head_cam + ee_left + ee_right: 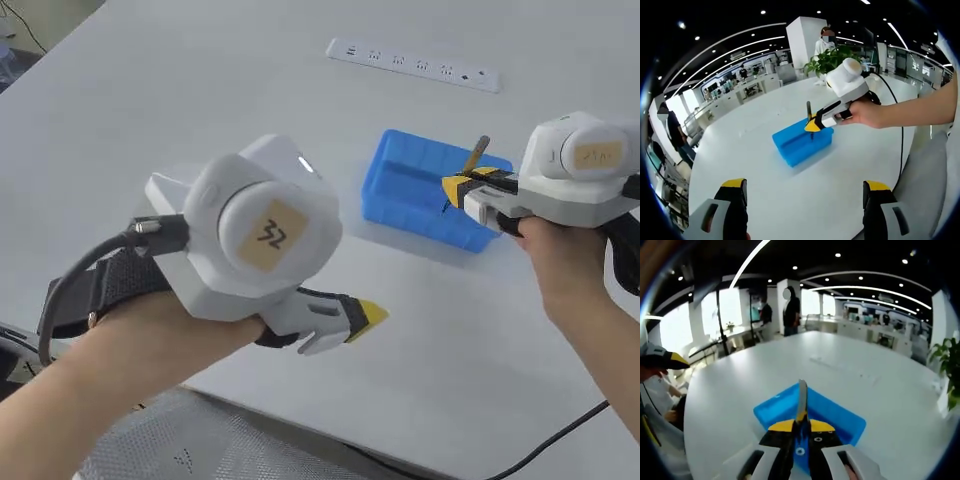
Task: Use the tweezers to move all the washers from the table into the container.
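While the left hand-held gripper (365,320) hangs over the near part of the surface (200,90), its jaws stand wide apart with nothing between them. Its own view shows the two yellow-tipped jaws far to either side and bare white surface between.

The right hand-held gripper (455,190) is over the blue container (410,180), with its jaws narrowed onto the tweezers (478,152). The tweezers stand roughly upright in that grip: the upper end rises above the yellow tips and the lower end points down into the container. Whether the lower end touches the container's floor cannot be told.

The container sits on the surface well in from the near edge, toward the right side, open side up. What lies inside it is too small to make out.

Beyond it, toward the far edge, a white power strip (413,64) lies flat on the surface, well apart from the container. A dark cable (560,435) runs just off the near edge at the right.

In the gripper views people (791,310) stand at other tables in the background, and a leafy plant (832,57) stands beyond the surface.
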`<state>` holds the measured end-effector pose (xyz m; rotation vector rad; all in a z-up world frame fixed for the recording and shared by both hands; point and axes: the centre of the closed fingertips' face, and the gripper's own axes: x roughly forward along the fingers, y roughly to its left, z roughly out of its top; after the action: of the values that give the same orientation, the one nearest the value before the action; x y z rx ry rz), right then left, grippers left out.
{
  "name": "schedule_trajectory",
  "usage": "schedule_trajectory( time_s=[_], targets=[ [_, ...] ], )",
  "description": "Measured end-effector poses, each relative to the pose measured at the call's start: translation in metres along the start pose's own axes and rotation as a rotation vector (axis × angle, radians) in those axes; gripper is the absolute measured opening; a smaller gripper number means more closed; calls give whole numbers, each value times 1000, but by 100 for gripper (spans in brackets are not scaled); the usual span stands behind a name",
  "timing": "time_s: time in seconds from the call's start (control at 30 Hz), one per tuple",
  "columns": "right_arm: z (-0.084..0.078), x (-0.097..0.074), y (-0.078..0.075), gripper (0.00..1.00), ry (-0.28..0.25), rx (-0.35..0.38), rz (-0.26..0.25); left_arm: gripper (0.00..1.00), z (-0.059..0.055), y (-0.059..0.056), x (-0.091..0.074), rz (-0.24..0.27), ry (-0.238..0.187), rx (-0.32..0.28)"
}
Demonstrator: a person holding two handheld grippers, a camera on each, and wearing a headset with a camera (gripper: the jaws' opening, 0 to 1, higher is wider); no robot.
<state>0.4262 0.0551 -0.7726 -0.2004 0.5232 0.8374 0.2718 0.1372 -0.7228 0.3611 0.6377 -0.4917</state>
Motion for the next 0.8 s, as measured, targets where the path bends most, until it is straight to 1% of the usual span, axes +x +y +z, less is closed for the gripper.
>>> schedule_trajectory(
  time_s=[0.07, 0.1, 0.13, 0.17, 0.2, 0.27, 0.3, 0.33, 0.37, 0.4, 0.47, 0.5, 0.6, 0.7, 0.73, 0.8],
  targets=[
    [6, -6, 3, 5, -20, 3, 3, 99, 5, -2, -2, -9, -8, 13],
    [8, -10, 4, 5, -26, -3, 4, 98, 10, -2, -3, -10, -22, 24],
    [11, -13, 8, 5, -32, -17, 12, 93, 14, -3, -5, -13, -34, 33],
    [12, -14, 11, 5, -35, -26, 16, 90, 18, -3, -6, -14, -49, 39],
    [13, -16, 14, 5, -37, -34, 23, 88, 25, -5, -8, -25, -73, 37],
    [16, -25, 21, 5, -42, -62, 33, 89, 31, -8, -9, -51, -78, 27],
    [17, -30, 26, 5, -42, -72, 42, 89, 32, -8, -9, -52, -80, 29],
    [17, -34, 29, 5, -42, -77, 47, 86, 37, -8, -11, -55, -96, 36],
    [17, -39, 34, 5, -46, -86, 52, 83, 41, -8, -13, -60, -107, 34],
    [16, -42, 36, 5, -47, -93, 54, 81, 50, -13, -16, -87, -139, 9],
    [14, -49, 42, 5, -45, -101, 59, 82, 62, -17, -22, -127, -179, -25],
    [14, -53, 46, 5, -46, -101, 66, 81, 64, -18, -25, -132, -182, -22],
    [14, -65, 58, 5, -50, -108, 82, 75, 68, -18, -31, -126, -188, 7],
    [16, -76, 69, 5, -62, -125, 107, 66, 70, -25, -36, -182, -188, 8],
    [17, -82, 75, 5, -68, -125, 124, 62, 71, -28, -37, -201, -190, 7],
    [19, -90, 84, 5, -76, -118, 146, 59, 73, -28, -39, -212, -189, 0]
  ],
)
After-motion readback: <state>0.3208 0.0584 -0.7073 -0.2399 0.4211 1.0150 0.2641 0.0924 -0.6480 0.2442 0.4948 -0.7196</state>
